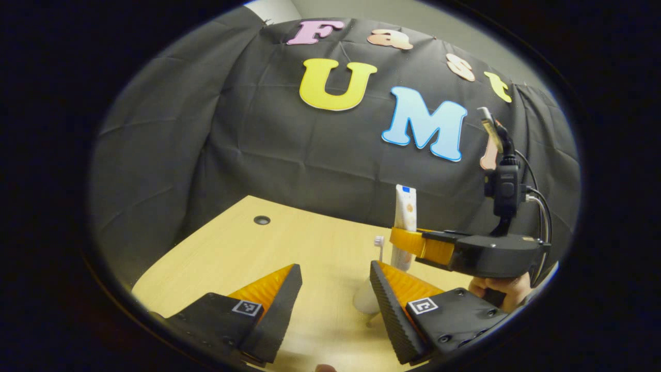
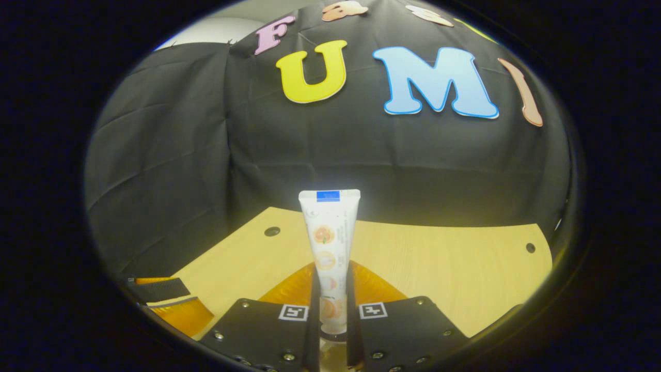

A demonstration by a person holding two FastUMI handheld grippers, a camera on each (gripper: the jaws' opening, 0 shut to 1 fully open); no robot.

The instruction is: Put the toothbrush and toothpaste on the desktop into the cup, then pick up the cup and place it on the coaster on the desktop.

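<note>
Wooden counter (image 2: 454, 258) | we are clamping toothpaste (image 2: 329, 248) (upright) in right gripper (image 2: 330, 315) | left gripper (image 1: 335, 294) gaping, beside toothbrush (image 1: 380, 245)

Black gripper bodies (image 1: 485, 253), square markers (image 2: 293, 312)

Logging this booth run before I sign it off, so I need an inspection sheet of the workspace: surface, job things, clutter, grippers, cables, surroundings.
Surface: light wooden desktop with small dark round holes.
Job's things: toothpaste tube upright, clamped between the right gripper's fingers; in the left gripper view it hangs above a white cup with a toothbrush standing in it. Coaster: nothing seen.
Clutter: nothing seen.
Grippers: right gripper shut on the tube, a hand beneath it in the left gripper view; left gripper open, nothing between its fingers.
Cables: black cables loop behind the right gripper.
Surroundings: black cloth wall behind the desktop.
</note>
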